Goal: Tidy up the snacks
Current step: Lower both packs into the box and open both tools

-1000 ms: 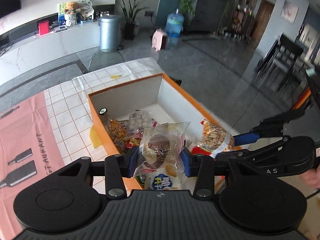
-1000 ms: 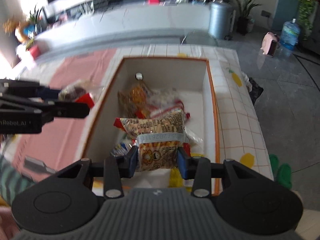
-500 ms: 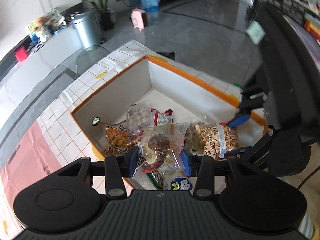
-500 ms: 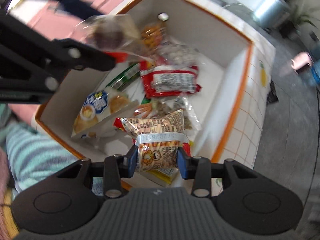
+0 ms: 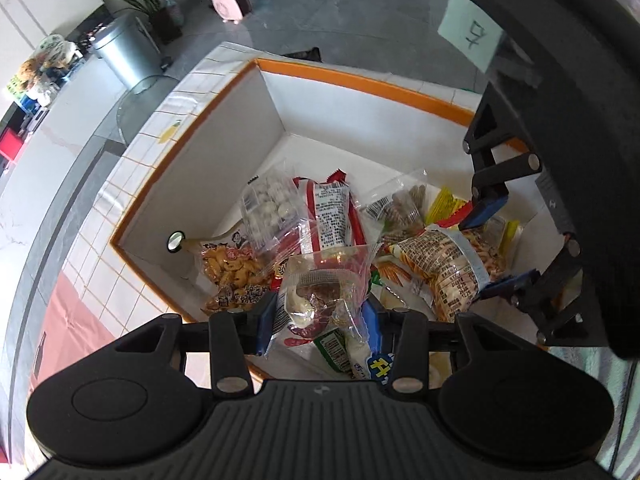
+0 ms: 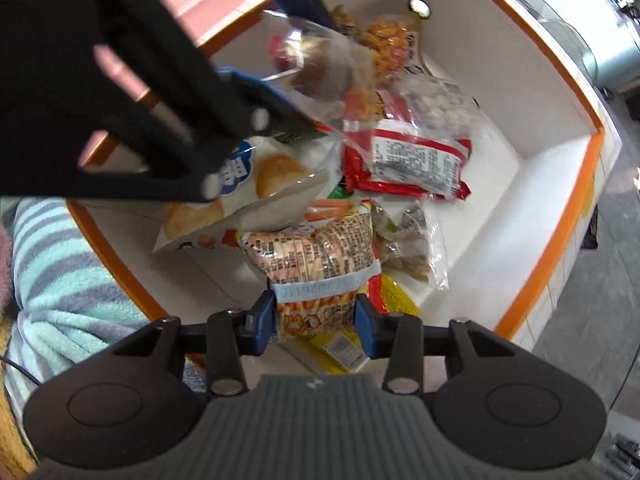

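An orange-rimmed white box [image 5: 360, 80] holds several snack packets, among them a red-and-white packet [image 5: 332, 216] and a clear bag of white balls [image 5: 272, 208]. My left gripper [image 5: 320, 316] is shut on a clear packet with a brown pastry [image 5: 324, 296], held over the box's near side. My right gripper [image 6: 316, 318] points straight down into the box, shut on an orange snack bag with a pale blue band [image 6: 316, 256]. In the left wrist view the right gripper [image 5: 494, 246] and its orange bag [image 5: 444, 264] hang just right of my packet. In the right wrist view the left gripper [image 6: 312, 68] looms at upper left.
The box stands on a white tiled tablecloth [image 5: 132, 200] with a pink mat beside it. A white-and-blue bag [image 6: 248, 176] lies near the box's front wall. A person's striped sleeve [image 6: 52, 272] is at the box's edge. A silver bin [image 5: 124, 52] stands on the floor beyond.
Both grippers have tipped downward and sunk over the box, rolling as they went, each still gripping its packet. They now hang close together above the snacks.
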The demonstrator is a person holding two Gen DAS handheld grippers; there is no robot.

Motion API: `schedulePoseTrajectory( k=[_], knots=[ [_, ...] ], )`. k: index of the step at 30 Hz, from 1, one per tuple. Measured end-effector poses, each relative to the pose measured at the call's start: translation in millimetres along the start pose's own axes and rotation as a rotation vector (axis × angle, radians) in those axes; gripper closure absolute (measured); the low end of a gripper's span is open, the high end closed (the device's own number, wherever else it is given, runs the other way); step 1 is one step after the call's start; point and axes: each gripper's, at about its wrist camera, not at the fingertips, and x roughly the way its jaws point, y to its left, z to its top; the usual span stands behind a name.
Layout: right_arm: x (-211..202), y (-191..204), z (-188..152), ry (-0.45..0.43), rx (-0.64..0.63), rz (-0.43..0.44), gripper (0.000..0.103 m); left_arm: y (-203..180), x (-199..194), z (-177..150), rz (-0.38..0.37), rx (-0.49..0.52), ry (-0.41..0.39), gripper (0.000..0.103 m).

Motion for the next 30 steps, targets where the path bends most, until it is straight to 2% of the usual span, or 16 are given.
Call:
schedulePoseTrajectory(
  k=[6,8,12,21,30],
  knots=[
    [1,-7,-1,-0.003,0.039,0.033,0.057,8,13,6,0.003,-0.007,0.040,0.053],
    [1,-9,-3,-0.015,0.053,0.052,0.049,8,15,4,-0.002,-0.008,0.048,0.052],
    [-3,-14,-7,-0.047,0.095,0.062,0.043,7,16,4,-0.013,-0.008,0.049,0.047],
    [-12,-18,-10,-0.066,0.147,0.070,0.043,7,3,4,0.019,-0.018,0.021,0.039],
    [-44,-13,-9,-0.090,0.251,0.069,0.043,7,-48,-4,0.046,-0.046,-0.043,0.039]
  ],
)
